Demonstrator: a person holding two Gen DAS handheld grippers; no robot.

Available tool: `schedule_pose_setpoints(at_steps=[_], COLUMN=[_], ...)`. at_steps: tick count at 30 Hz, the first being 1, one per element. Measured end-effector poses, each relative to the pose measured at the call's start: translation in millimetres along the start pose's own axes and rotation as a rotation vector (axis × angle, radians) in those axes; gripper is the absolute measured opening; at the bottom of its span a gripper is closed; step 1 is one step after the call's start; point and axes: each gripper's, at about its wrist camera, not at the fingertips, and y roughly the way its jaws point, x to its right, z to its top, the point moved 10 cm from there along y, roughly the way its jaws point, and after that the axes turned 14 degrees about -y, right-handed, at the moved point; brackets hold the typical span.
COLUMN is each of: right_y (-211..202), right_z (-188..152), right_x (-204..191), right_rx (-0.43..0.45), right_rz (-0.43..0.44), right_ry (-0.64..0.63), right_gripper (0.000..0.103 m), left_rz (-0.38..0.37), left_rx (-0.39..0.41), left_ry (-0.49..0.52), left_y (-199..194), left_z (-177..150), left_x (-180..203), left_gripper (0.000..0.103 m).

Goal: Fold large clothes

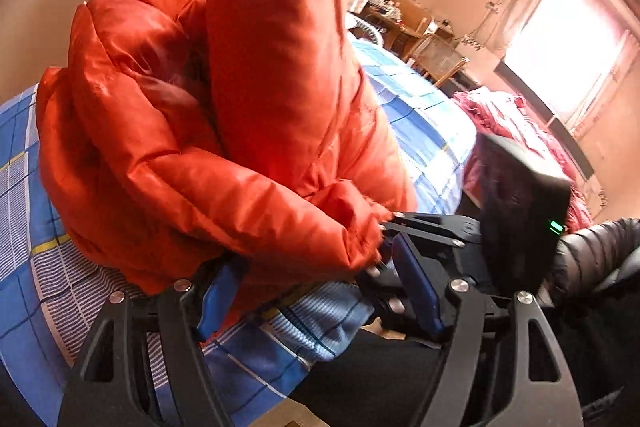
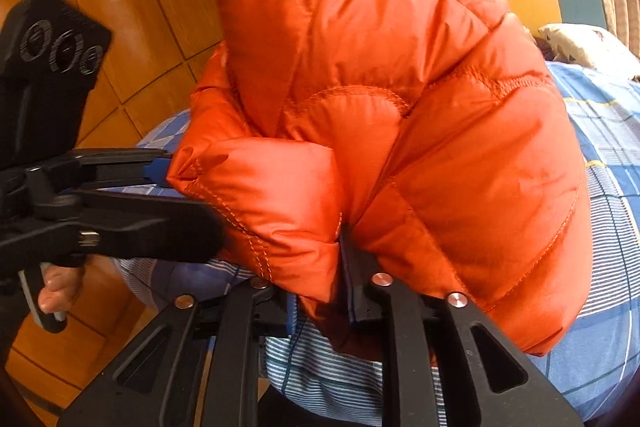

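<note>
A puffy orange quilted jacket point(image 1: 224, 115) sits bunched in a tall heap on the bed. In the left wrist view my left gripper point(image 1: 316, 295) is open with its blue pads point(image 1: 218, 299) wide apart. The jacket's lower edge lies between them, and the right pad is clear of it. My right gripper point(image 1: 386, 239) comes in from the right at the jacket's hem corner. In the right wrist view my right gripper point(image 2: 316, 291) is shut on a fold of the jacket point(image 2: 400, 107). My left gripper point(image 2: 168, 187) stands at the fold's left corner with its jaws apart.
The bed has a blue plaid sheet point(image 1: 24, 211), and its near edge runs just below both grippers. A red blanket point(image 1: 520, 131) lies far right and a pillow point(image 2: 580, 43) at the head. Wooden floor point(image 2: 120, 7) is to the left. A hand point(image 2: 60, 291) holds the left gripper's handle.
</note>
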Motion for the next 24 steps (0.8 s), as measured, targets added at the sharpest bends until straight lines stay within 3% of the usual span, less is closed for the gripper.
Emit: schedule_pose_setpoints(at_steps=[4, 6, 9, 16, 20, 24], right_y=[-3.3, -2.1, -4.7, -6.0, -4.3, -6.0], right_z=[0.4, 0.1, 1.9, 0.1, 2.4, -2.8], right_x=[-19.0, -28.7, -52.0, -70.7, -71.6, -66.3], right_rx=[-0.001, -0.005, -0.007, -0.018, -0.025, -0.028], right_rz=[-0.015, -0.001, 0.012, -0.001, -0.004, -0.016], right_ry=[0.001, 0.015, 0.006, 0.017, 0.043, 0.048], right_gripper=[0.029, 0.044, 0.056, 0.056, 0.056, 0.056], left_rz=[0.049, 0.073, 0.110, 0.151, 0.162, 0.164], left_rx=[-0.009, -0.007, -0.015, -0.025, -0.029, -0.036], left_ry=[0.000, 0.015, 0.051, 0.088, 0.092, 0.093], left_y=[10.3, 11.8, 15.7, 25.6, 29.1, 28.7], left_z=[-4.0, -3.6, 4.4, -1.6, -2.9, -3.8], left_x=[-5.8, -6.3, -9.5, -10.0, -13.7, -16.3], left_gripper=[0.066, 0.060, 0.054, 0.044, 0.033, 0.033])
